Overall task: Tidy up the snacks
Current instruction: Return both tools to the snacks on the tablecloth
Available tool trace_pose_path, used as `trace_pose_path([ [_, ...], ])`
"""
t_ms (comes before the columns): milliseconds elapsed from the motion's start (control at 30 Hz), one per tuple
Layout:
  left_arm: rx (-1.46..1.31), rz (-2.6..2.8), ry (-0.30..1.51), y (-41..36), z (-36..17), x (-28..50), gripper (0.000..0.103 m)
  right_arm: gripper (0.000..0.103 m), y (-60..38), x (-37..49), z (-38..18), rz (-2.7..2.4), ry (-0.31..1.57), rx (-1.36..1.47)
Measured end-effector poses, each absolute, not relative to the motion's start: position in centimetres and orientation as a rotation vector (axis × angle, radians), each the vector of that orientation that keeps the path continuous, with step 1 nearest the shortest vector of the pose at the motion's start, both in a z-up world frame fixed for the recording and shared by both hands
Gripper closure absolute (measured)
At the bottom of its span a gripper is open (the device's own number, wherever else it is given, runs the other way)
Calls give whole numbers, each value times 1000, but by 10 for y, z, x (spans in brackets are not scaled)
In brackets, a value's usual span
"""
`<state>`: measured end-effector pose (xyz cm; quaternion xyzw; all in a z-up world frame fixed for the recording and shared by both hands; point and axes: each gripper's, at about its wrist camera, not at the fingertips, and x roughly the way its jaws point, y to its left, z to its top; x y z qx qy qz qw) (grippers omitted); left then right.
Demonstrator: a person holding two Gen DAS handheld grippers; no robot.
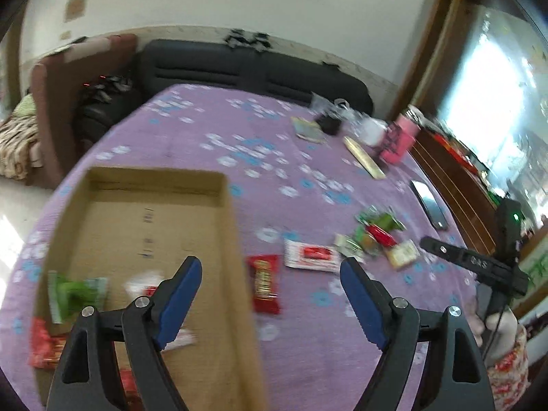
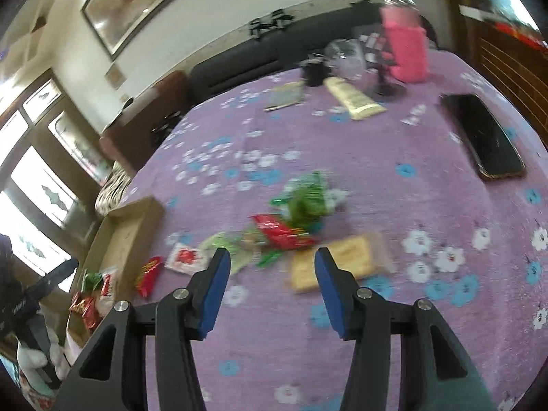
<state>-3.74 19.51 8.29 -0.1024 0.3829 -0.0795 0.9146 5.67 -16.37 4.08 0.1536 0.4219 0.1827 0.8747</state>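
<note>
Above the purple flower-printed tablecloth (image 1: 291, 157), the left gripper (image 1: 270, 294) hangs with its blue-padded jaws spread wide and nothing between them; its left finger (image 1: 178, 301) stands over the shallow brown cardboard tray (image 1: 219, 185), its right finger over bare cloth beside the tray. Inside the tray, at its near end, lie a green snack packet (image 1: 77, 291), a white packet with red print (image 1: 144, 286) and a red foil packet (image 1: 42, 346), all blurred. Just outside the tray's right wall lies a red snack bar with yellow lettering (image 1: 263, 282), and next beyond it a white sachet with a red label (image 1: 310, 255).

The right gripper (image 2: 272, 291) is also parted, though less widely, and grips nothing. It points at a loose heap of snacks well to the right of the tray: a pale yellow wafer packet (image 2: 342, 257) just past its tips, a red wrapper (image 2: 281, 231) touching that packet's left side, and a green crinkled packet (image 2: 306, 198) beyond the red one. Pale green wrappers (image 2: 226, 243) lie on the heap's tray side.

Farther from the tray, toward the table's far right, a black phone (image 2: 483, 137) lies flat, apart from the heap. At the far edge stand a pink container (image 2: 406, 48), a cream tube (image 2: 352, 97) lying on its side, and a small flat booklet (image 2: 286, 96). A dark sofa (image 1: 239, 65) runs behind the table.

In the left view the right gripper's black body (image 1: 479, 263) shows at the edge, with a pale gloved hand (image 1: 496, 325) below it.
</note>
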Motion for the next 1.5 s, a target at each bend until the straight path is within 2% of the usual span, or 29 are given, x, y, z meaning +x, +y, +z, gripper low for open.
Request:
trace_pose_path([
  [267, -176, -256, 877, 147, 67, -10, 17, 52, -184, 73, 19, 358, 877, 385],
  [433, -237, -335, 931, 133, 64, 25, 14, 47, -186, 83, 8, 343, 875, 404],
  [733, -245, -317, 1150, 123, 13, 97, 14, 44, -188, 111, 0, 363, 898, 448],
  [1033, -115, -556, 1253, 86, 12, 46, 14, 43, -171, 96, -7, 634, 1112, 483],
  [1133, -33, -610, 1225, 75, 19, 22, 14, 43, -170, 82, 0, 613, 1088, 397],
  [1300, 233, -507, 1078, 61, 34, 8, 14, 43, -144, 57, 20, 586, 975, 92],
  [1500, 246, -477, 1071, 65, 21, 27, 14, 43, -89, 36, 14, 681, 904, -341],
])
